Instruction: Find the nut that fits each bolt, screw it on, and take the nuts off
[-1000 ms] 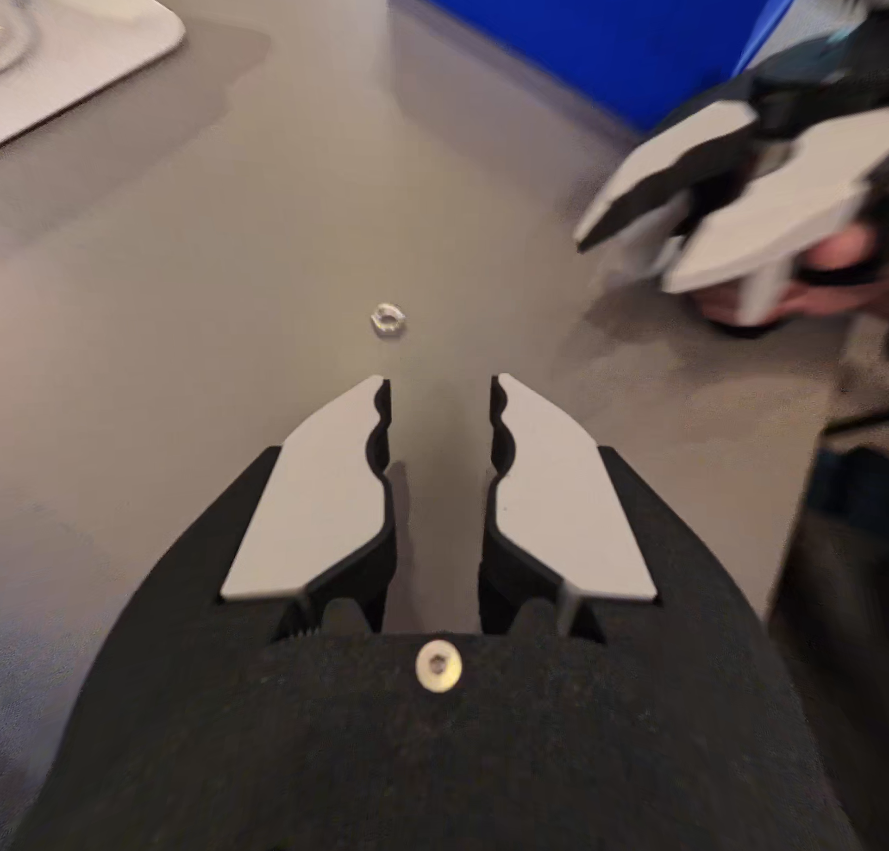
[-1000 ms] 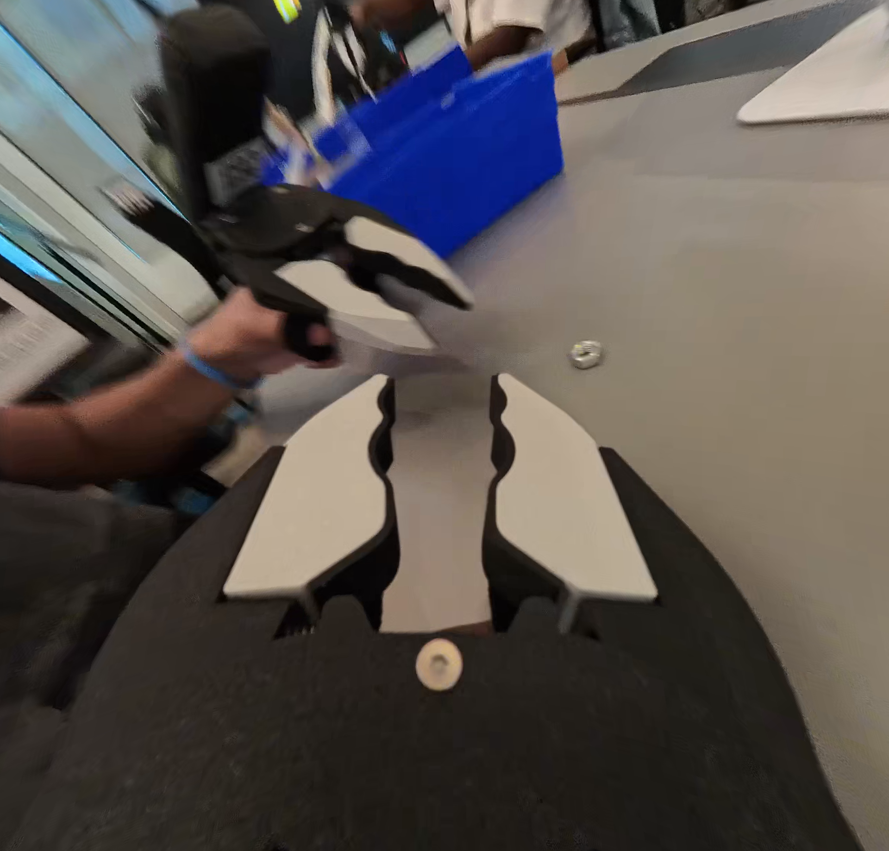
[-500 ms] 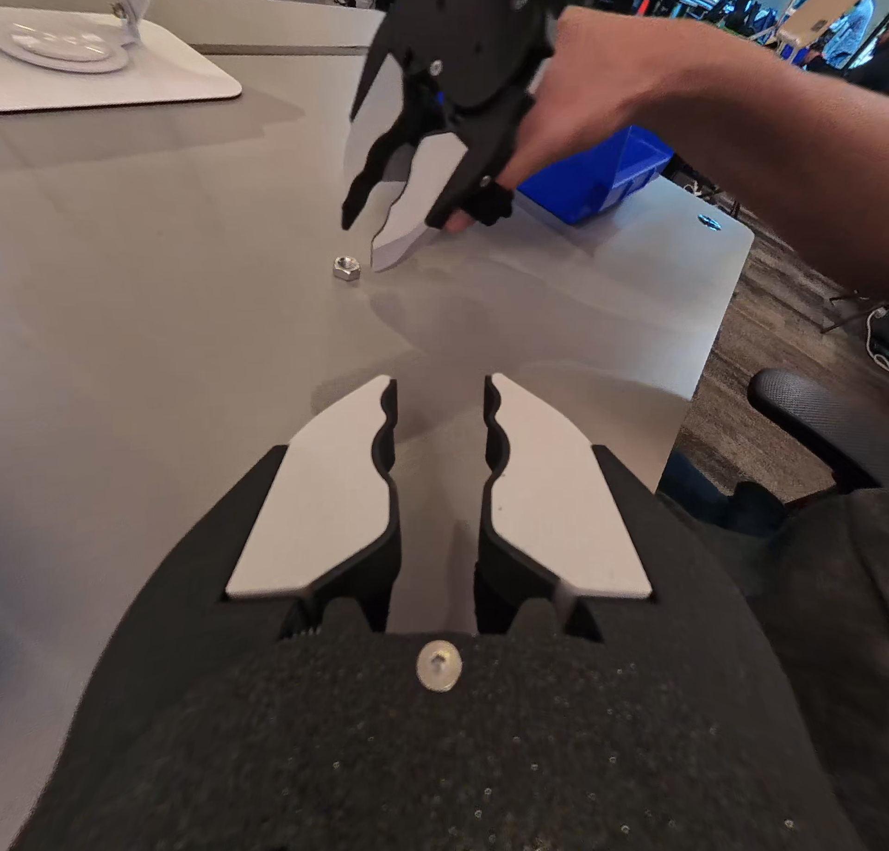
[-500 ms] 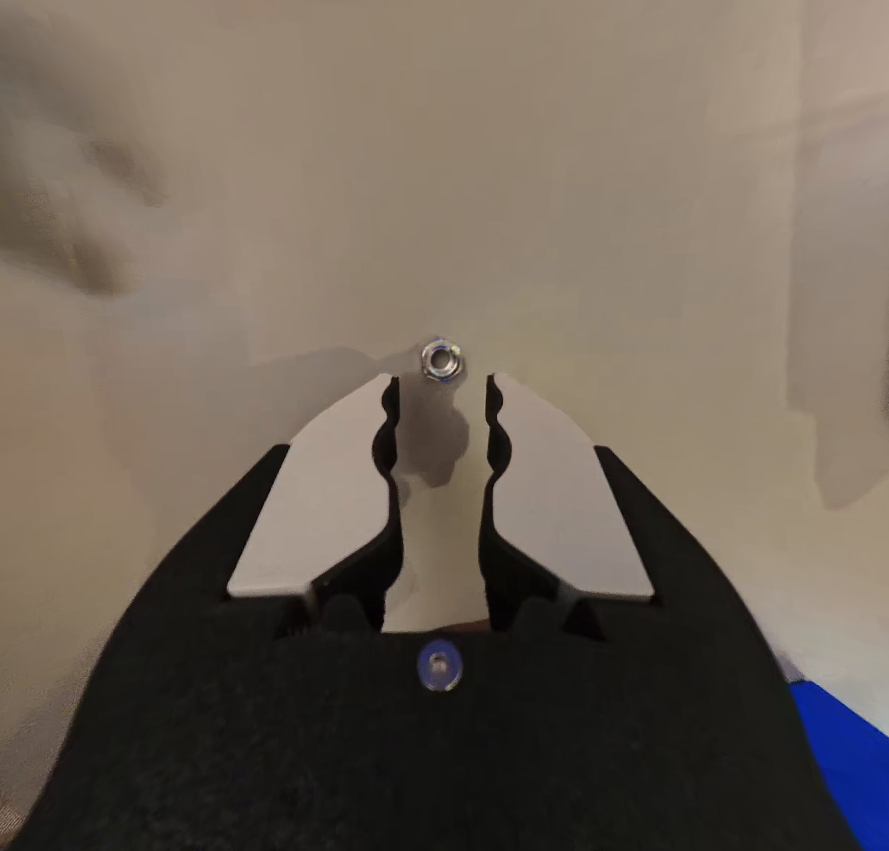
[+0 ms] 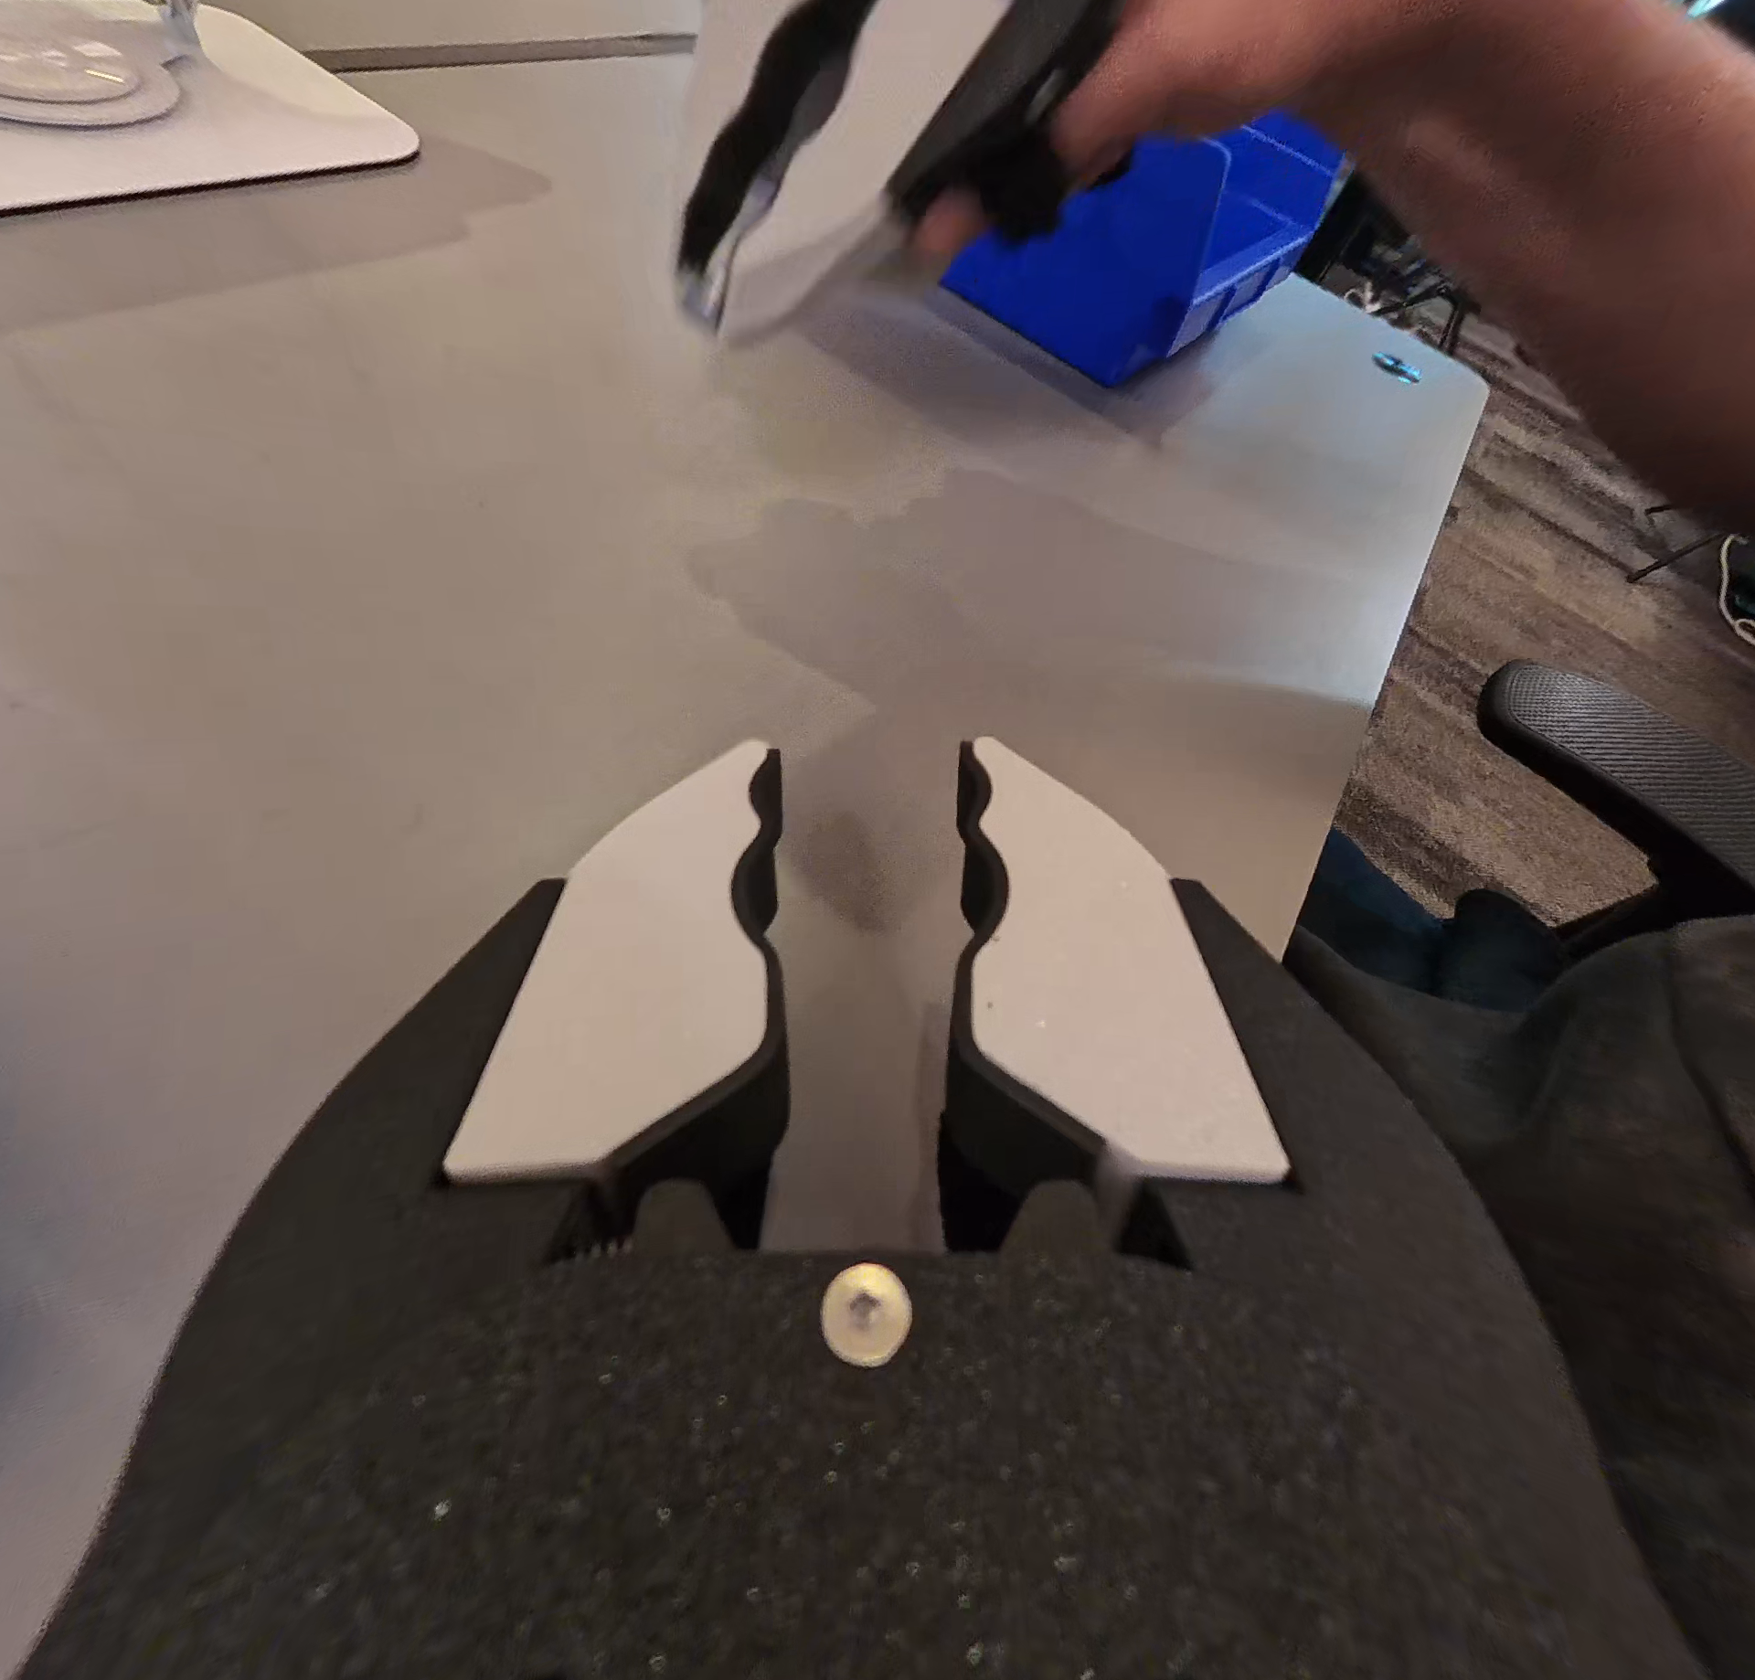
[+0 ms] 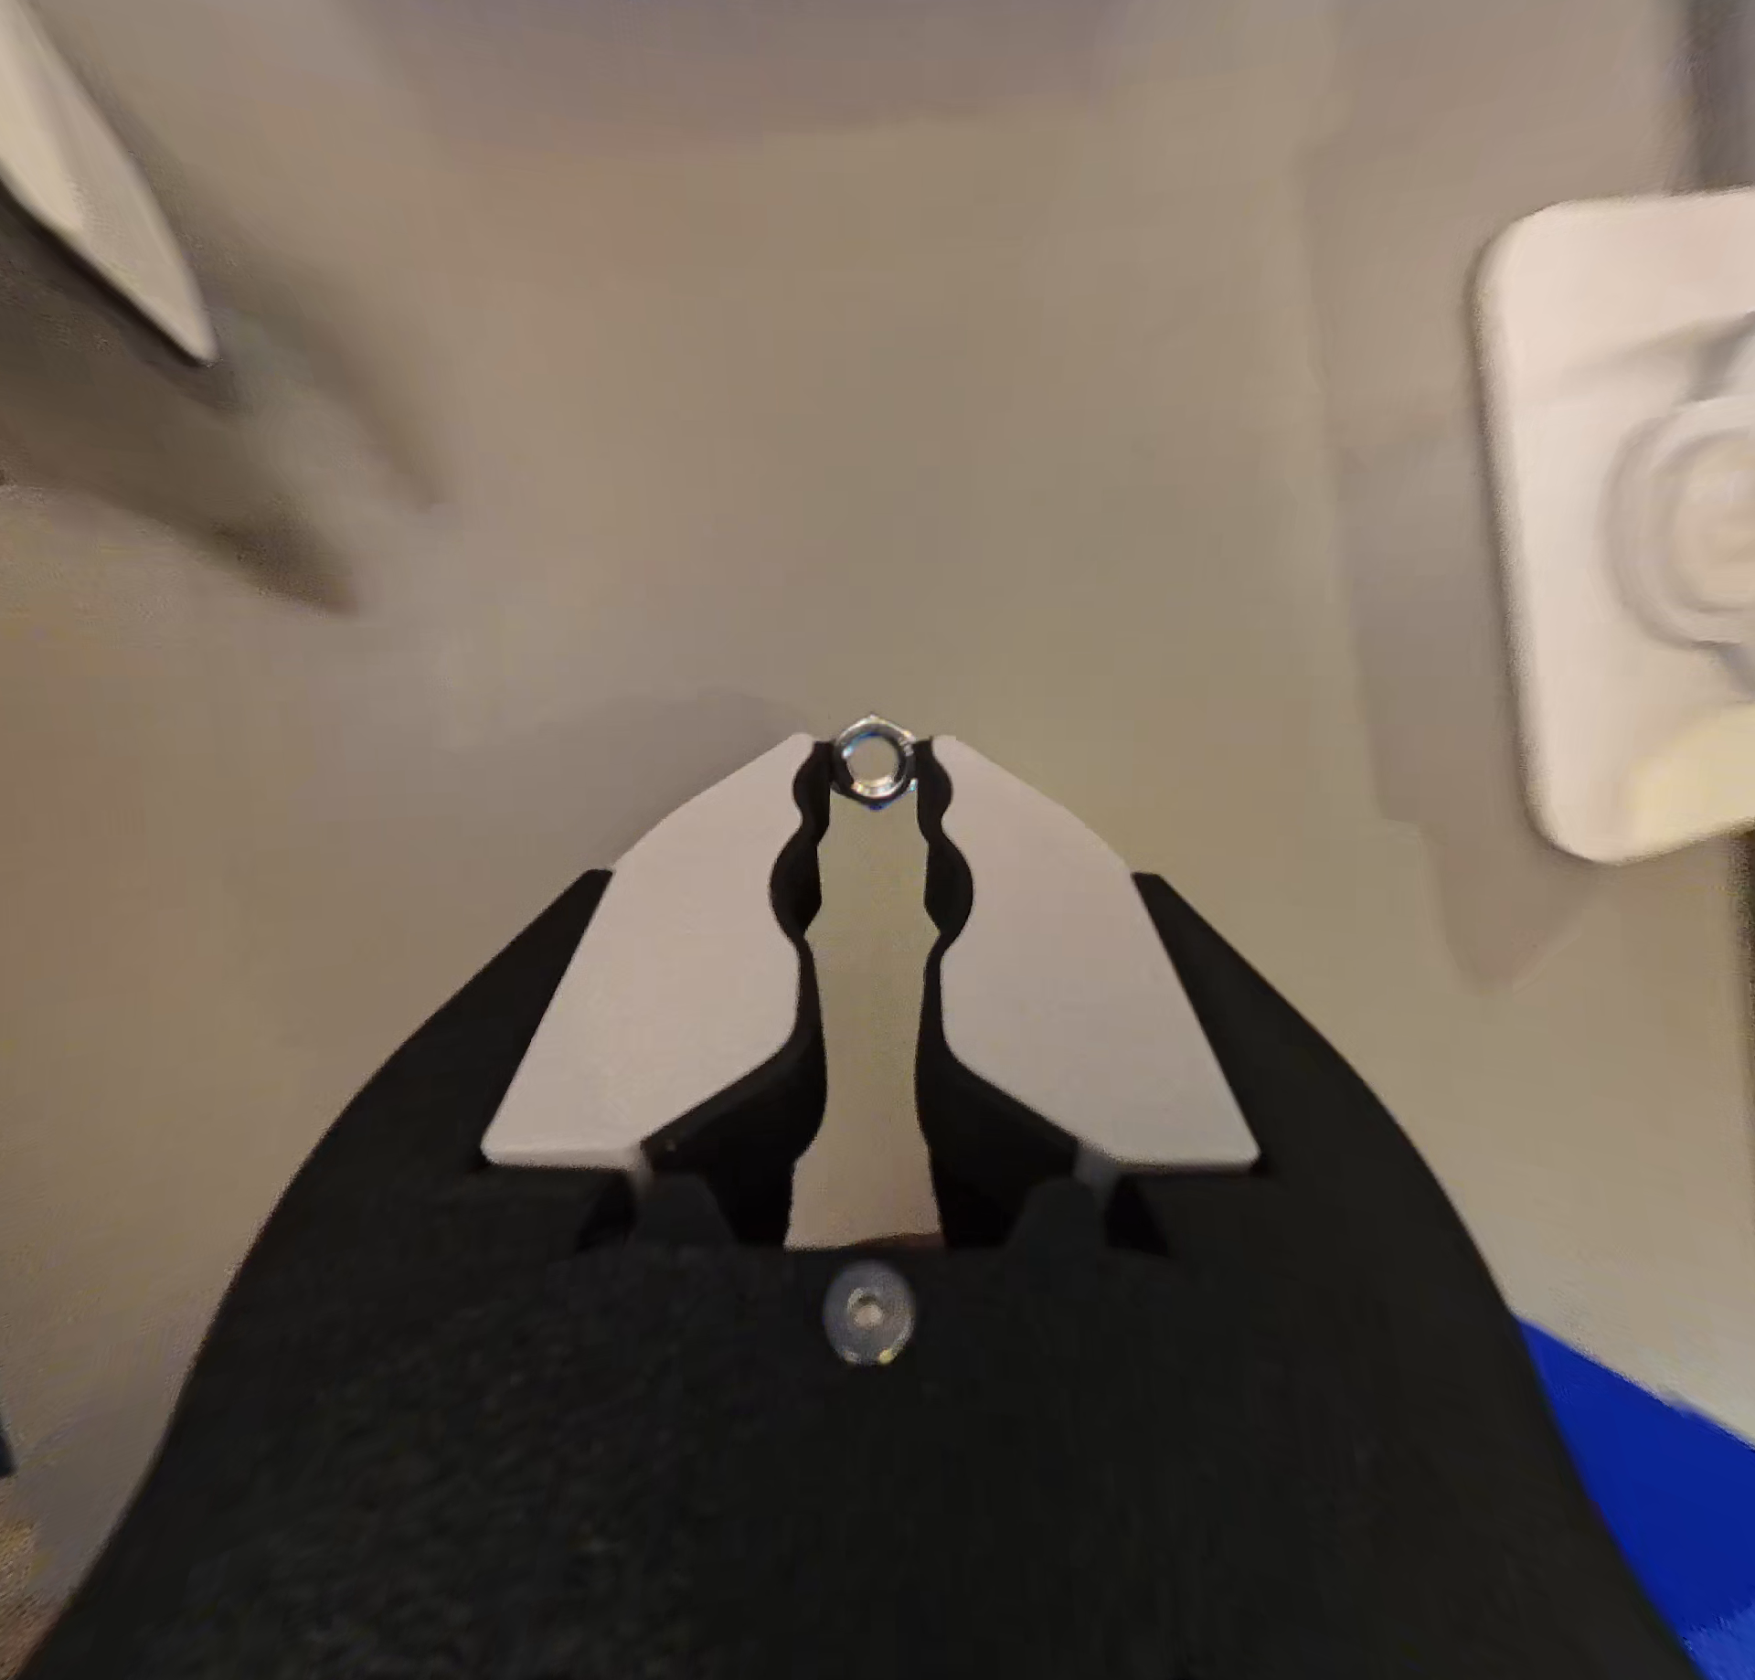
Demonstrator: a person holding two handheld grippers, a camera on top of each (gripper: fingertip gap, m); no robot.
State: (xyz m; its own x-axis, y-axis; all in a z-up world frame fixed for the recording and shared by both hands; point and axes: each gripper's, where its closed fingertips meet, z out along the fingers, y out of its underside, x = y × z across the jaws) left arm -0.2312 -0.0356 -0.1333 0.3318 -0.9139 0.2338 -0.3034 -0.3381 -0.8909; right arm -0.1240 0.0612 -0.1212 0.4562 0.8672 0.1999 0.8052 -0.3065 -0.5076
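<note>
R gripper [image 6: 875, 770] is pinching a silver hex nut [image 6: 874, 773] right at its fingertips, center of the right wrist view; jaws are closed in on the nut's flats, hole facing the cam. Nut is sitting lifted over the grey table [image 6: 950, 400]; can't tell how far off the surface. A white base [image 6: 1614, 533] w/ a clear round part is showing blurred at right edge, a blue bin [image 6: 1652, 1482] corner at lower right, and a white finger of the other gripper at upper left.

In the left wrist view, L gripper [image 5: 869, 761] is hovering low over the table [image 5: 332, 590], lower center of frame, jaws parted w/ nothing between them, only bare tabletop and a shadow. R gripper [image 5: 722, 295] is showing blurred at top center, held by a hand [image 5: 1330, 96] coming in from upper right, tips pointing down. Something shiny is glinting at its tips, too blurred to make out. Bin [image 5: 1159, 248] is sitting behind it nr the table's far right edge; white base [image 5: 237, 134] at upper left. Black chair arm [image 5: 1614, 761] at right edge.
</note>
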